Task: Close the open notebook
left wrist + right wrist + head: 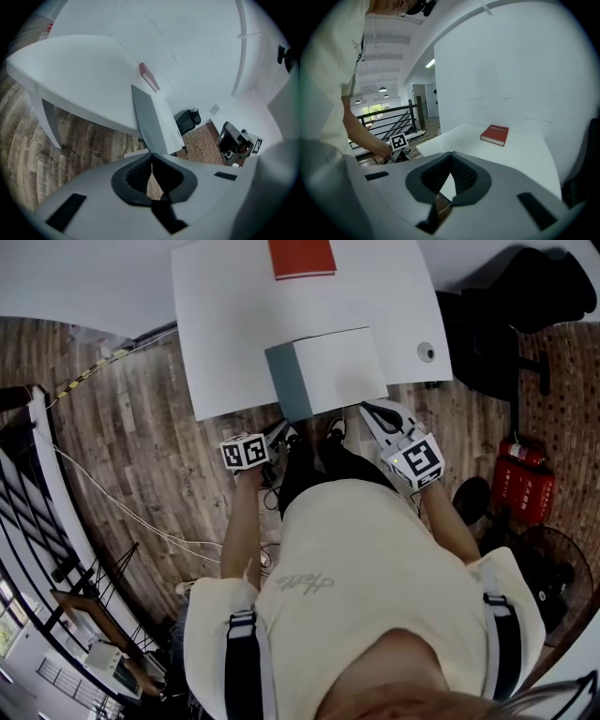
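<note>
At the near edge of a white table (216, 334), the left gripper (287, 434) is held low beside the person's hip, its jaws closed tip to tip with nothing between them. A white box with a grey side (342, 367) is seen overhanging the table edge between the two tools. To the right, the right gripper (367, 410) is angled toward the box, its jaws likewise brought together and empty. The red notebook (301, 257) is pictured lying flat at the table's far side, cover shut, well apart from both grippers.
</note>
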The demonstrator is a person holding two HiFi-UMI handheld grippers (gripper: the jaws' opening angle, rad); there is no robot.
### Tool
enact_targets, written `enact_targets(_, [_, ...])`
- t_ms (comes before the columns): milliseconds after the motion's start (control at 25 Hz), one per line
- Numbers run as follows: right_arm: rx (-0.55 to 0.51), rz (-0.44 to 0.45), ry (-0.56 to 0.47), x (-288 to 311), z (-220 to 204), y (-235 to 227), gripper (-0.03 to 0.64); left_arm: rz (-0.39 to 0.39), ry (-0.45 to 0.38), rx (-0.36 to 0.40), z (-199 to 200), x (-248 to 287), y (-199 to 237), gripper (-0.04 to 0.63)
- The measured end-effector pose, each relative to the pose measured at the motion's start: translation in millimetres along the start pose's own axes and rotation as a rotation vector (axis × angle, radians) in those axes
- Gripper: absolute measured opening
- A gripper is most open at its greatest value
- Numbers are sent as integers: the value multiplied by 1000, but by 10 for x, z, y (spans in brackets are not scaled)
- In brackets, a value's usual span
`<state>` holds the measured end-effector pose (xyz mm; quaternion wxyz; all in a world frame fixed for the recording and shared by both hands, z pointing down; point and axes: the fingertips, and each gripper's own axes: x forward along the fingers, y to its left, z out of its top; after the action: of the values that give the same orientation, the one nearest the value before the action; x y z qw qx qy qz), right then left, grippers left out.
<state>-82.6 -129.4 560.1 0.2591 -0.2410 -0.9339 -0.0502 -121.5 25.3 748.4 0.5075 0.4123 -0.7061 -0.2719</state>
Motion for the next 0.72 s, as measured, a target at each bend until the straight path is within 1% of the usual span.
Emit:
enact_targets(200, [6, -31, -15, -7, 50, 10, 8, -13, -9, 56, 130, -102, -199, 23])
enact_targets(360, [8, -58, -33, -2, 105, 33, 8, -35, -40, 97, 354, -215, -336, 23])
enact_targets(520, [17, -96, -48, -13, 133, 28, 8, -73, -29, 177, 524, -242, -571, 22])
enact_targets(720, [45, -143, -73, -110, 65, -22, 8, -107, -20, 272, 588, -229, -947, 22])
